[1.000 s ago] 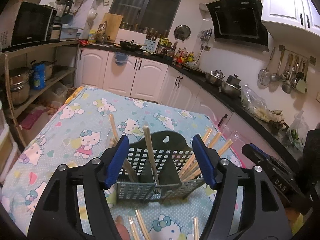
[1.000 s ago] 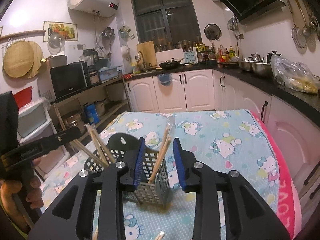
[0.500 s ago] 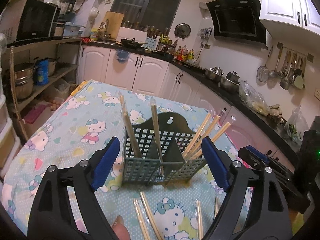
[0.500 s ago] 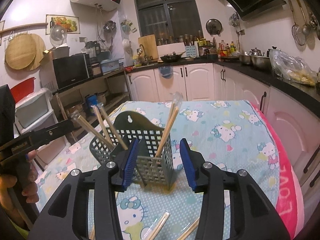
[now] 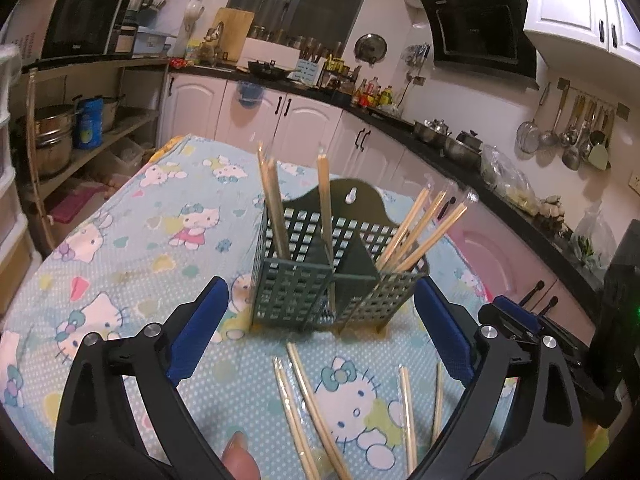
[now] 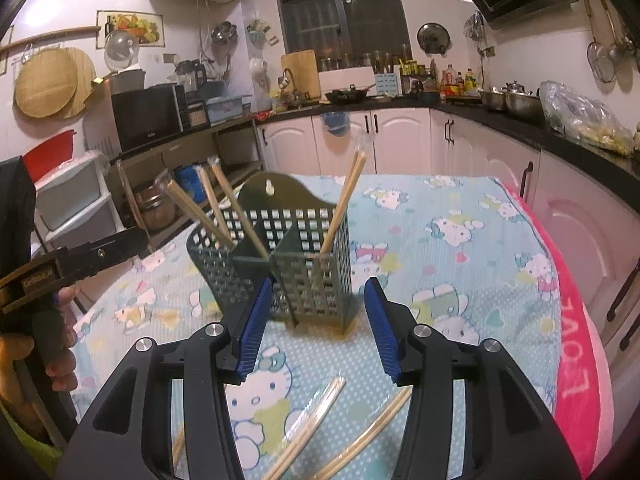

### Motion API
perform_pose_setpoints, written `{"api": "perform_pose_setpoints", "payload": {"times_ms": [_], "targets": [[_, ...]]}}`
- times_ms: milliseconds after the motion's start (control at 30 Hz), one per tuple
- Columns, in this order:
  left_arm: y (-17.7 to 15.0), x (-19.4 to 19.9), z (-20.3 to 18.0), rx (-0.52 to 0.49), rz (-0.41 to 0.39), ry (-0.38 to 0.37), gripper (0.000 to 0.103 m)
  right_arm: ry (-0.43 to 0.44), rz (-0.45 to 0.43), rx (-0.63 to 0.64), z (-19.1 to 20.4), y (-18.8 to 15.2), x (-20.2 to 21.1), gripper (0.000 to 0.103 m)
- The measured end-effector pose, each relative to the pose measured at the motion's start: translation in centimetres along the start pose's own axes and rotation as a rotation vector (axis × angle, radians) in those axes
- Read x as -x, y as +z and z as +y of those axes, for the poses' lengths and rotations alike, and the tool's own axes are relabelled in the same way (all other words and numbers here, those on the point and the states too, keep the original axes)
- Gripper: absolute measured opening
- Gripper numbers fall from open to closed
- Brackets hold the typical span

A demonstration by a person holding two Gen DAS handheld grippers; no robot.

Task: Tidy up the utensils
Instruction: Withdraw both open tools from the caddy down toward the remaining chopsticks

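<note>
A dark green perforated utensil holder (image 5: 316, 280) stands upright on the Hello Kitty cloth; it also shows in the right wrist view (image 6: 288, 268). Wrapped wooden chopsticks (image 5: 420, 228) stand in its compartments, also seen in the right wrist view (image 6: 340, 208). More chopsticks (image 5: 308, 412) lie loose on the cloth in front of the holder, also in the right wrist view (image 6: 316, 424). My left gripper (image 5: 320, 336) is open and empty, just short of the holder. My right gripper (image 6: 318, 328) is open and empty, close in front of the holder's right compartment.
The cloth-covered table (image 5: 132, 248) has a pink edge (image 6: 576, 360) on the right. White cabinets and a dark counter (image 5: 400, 124) run behind. A shelf with pots (image 5: 52, 136) stands left. The left gripper's body and hand (image 6: 44, 292) show at the right view's left side.
Both grippers have drawn back from the holder and opened wider. More loose chopsticks on the cloth have come into view in front of the holder.
</note>
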State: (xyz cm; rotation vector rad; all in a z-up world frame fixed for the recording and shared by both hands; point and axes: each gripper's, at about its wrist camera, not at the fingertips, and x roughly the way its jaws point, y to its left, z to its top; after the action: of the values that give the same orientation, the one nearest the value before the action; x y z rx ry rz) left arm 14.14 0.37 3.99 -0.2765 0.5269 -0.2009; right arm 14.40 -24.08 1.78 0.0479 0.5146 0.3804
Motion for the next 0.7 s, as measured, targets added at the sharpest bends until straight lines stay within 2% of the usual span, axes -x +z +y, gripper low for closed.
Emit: {"api": "perform_pose_setpoints", "payload": {"times_ms": [700], "targets": [[-5.6,-1.8,2.3,0.011,0.134,0.049,0.085,-0.001,0.145,0.024,0.8,-5.1,-1.5,0.046]]}}
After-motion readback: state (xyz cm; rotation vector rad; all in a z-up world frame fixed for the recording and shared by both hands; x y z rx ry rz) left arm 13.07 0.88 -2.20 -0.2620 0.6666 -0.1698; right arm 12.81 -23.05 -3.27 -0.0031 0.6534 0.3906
